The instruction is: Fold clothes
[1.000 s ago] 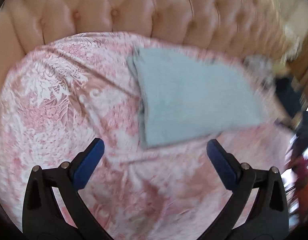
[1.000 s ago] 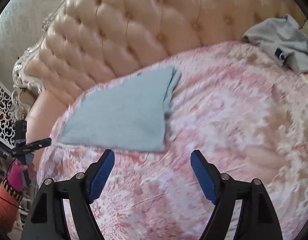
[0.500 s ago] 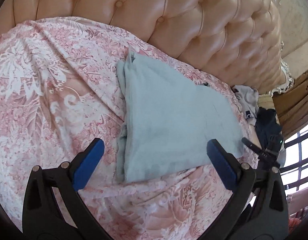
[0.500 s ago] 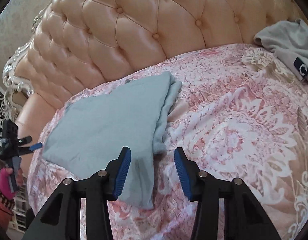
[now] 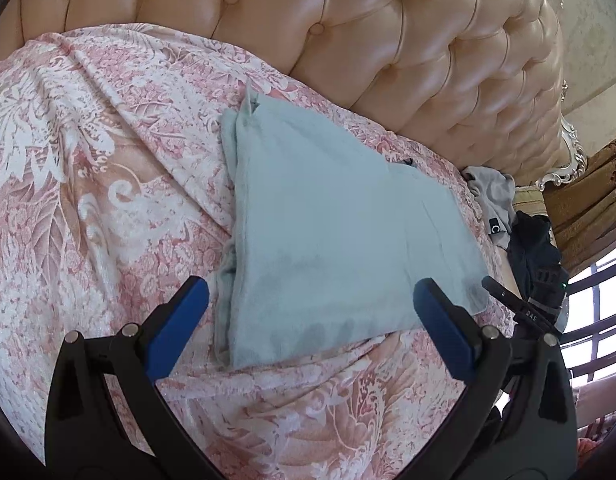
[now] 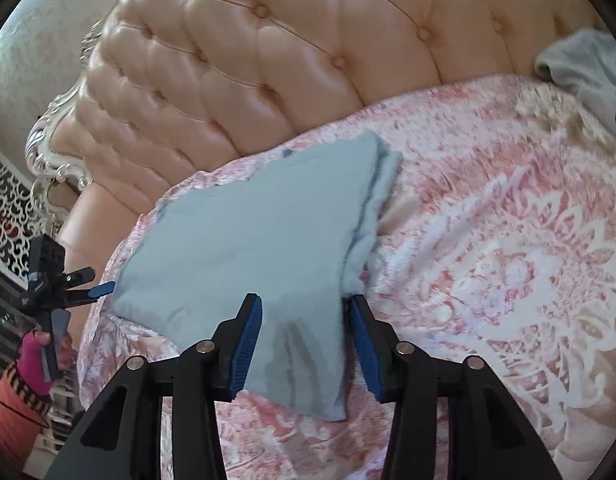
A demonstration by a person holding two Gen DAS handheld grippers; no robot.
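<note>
A folded pale blue garment [image 5: 339,240] lay flat on the pink floral bedspread [image 5: 88,208], close below the tufted peach headboard [image 5: 407,52]. Its near edge reached in between the fingers of both tools.

The right gripper [image 6: 306,340] hung over the garment's near corner. Its jaws were closing, the blue pads standing on either side of a raised bit of cloth; whether they already pressed on it could not be told, as a narrow gap showed by the right pad. In the left wrist view only a dark tip of that gripper showed at the garment's far right corner.

The left gripper [image 5: 309,320] hovered with its jaws spread wide, the garment's near edge lying between and just beyond the pads, apart from both. From the right wrist view it [image 6: 74,286] appeared small, off the garment's left corner, gripped by a hand in a pink sleeve.

Well beyond the right gripper, by the headboard, lay a grey garment [image 6: 587,68]. Beside it, seen from the left wrist, sat a dark garment [image 5: 533,246].
</note>
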